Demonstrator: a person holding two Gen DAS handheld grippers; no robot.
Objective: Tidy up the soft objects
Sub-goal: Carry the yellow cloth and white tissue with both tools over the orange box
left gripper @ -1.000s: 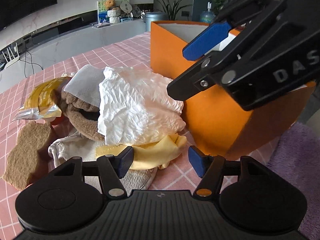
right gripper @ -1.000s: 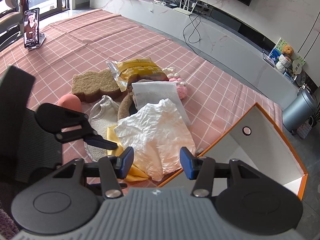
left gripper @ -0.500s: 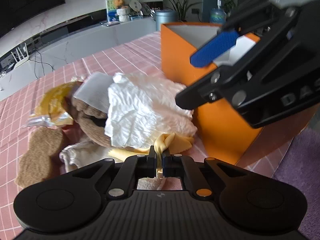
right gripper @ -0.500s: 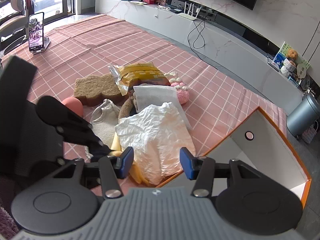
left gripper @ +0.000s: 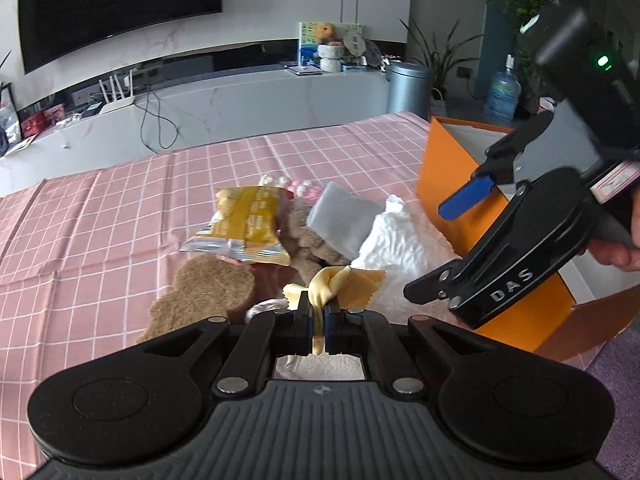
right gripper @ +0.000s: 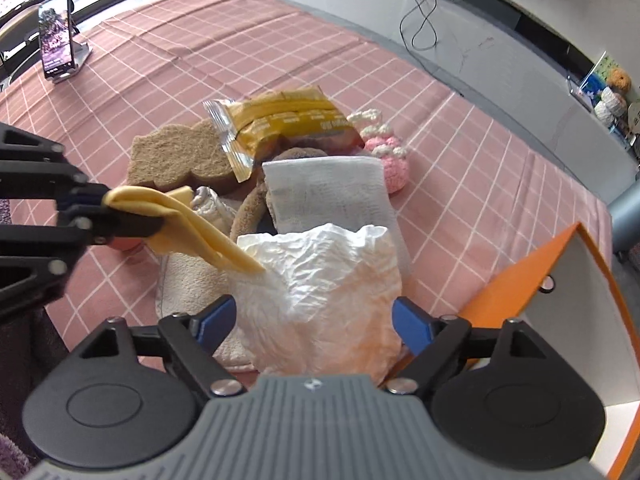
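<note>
My left gripper [left gripper: 318,322] is shut on a yellow cloth [left gripper: 332,282] and pulls it up out of a pile of soft things; the cloth [right gripper: 188,224] still runs under a crumpled white sheet [right gripper: 332,276]. My right gripper [right gripper: 312,320] is open just above that white sheet. The pile holds a grey gauze pad [right gripper: 328,192], a brown plush piece [left gripper: 308,240], a brown sponge [right gripper: 176,160], a yellow snack packet [right gripper: 288,120], a pink knitted piece [right gripper: 388,152] and a cream towel [right gripper: 184,280].
An open orange box [right gripper: 532,292] with a white inside stands right of the pile, also in the left wrist view [left gripper: 448,184]. A phone on a stand [right gripper: 58,44] sits at the far left of the pink checked tablecloth [right gripper: 240,40]. A purple rug [left gripper: 616,360] lies beyond the table edge.
My left gripper closed on the yellow cloth and lifted it back out of the pile. My right gripper dropped closer over the white sheet, still open.
</note>
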